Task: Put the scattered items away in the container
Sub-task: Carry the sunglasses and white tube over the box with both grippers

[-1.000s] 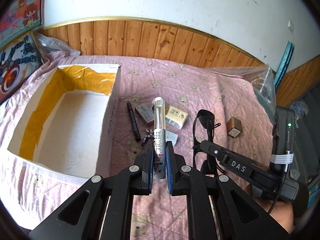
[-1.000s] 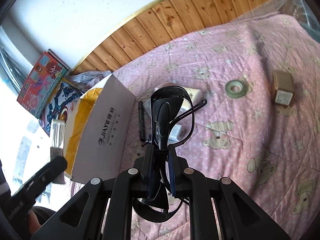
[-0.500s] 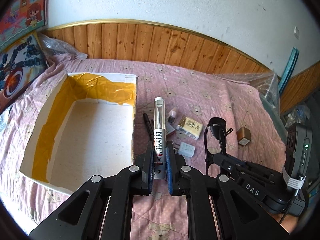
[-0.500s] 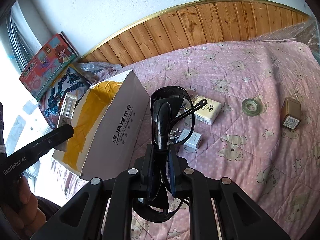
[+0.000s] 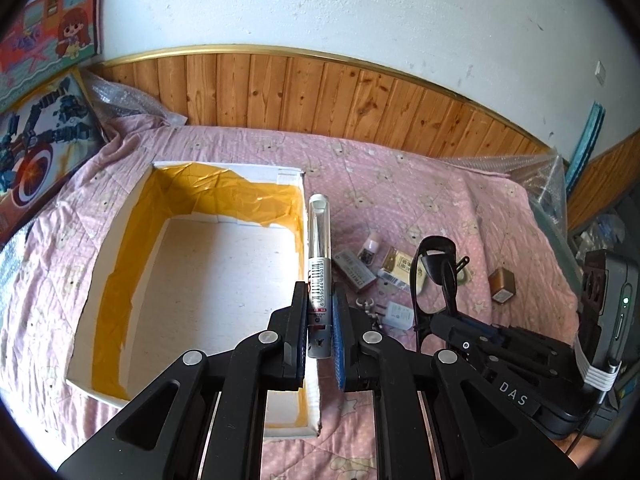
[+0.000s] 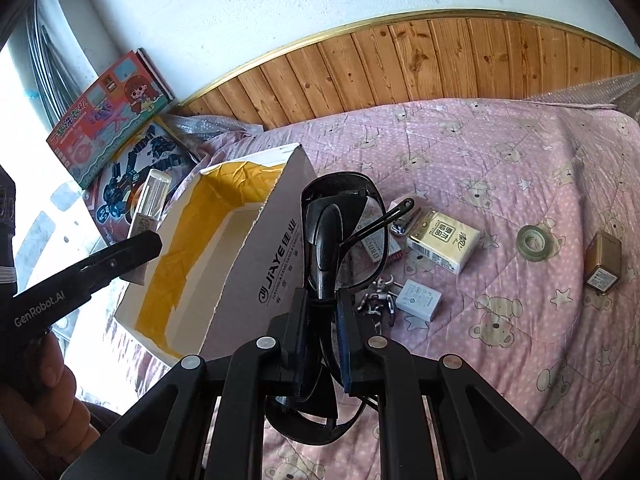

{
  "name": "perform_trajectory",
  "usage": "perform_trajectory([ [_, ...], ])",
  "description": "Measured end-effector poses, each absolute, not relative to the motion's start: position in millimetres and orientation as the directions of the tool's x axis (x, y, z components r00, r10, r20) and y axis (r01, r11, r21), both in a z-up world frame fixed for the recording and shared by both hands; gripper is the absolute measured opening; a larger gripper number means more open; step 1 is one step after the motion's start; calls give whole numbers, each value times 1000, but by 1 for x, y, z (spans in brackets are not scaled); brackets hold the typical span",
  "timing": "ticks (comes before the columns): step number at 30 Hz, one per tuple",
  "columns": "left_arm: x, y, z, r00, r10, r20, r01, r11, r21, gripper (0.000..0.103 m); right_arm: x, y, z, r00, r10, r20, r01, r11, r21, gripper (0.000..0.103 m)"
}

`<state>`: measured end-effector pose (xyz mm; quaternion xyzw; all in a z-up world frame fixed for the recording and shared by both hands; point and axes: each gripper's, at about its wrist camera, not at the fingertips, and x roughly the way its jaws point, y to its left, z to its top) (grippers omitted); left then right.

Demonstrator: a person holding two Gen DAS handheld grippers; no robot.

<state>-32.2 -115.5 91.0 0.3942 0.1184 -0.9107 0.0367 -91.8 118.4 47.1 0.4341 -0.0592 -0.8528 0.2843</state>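
White box [image 5: 192, 288] sits open on the pink quilt [image 5: 460, 208]. Left gripper [image 5: 320, 316] clamped on a clear-capped tube [image 5: 319, 256] over the box's right wall. Right gripper [image 6: 323, 320] clamped on black glasses [image 6: 340, 220], beside the box.

A left gripper [image 5: 319, 320] clamps a silver marker with a clear cap [image 5: 319, 268] between its two black fingers [image 5: 298, 320]. Left of the fingers sits an open white box lined with yellow tape [image 5: 132, 240]. To their right, the right gripper [image 5: 440, 320] grips black sunglasses [image 5: 434, 264] above small packets [image 5: 354, 272] scattered on a pink quilt [image 5: 400, 184].
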Motion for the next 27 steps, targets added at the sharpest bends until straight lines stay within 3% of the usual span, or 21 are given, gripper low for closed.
perform_trajectory([
  [22,-68,-160,69,-649,61,-758,247,-926,-286,11,-117,62,76,-415,-600,-683,551,-764,336,15],
  [27,-73,-179,65,-642,101,-760,278,-893,-354,11,-122,43,83,-392,-621,-679,580,-740,341,15],
])
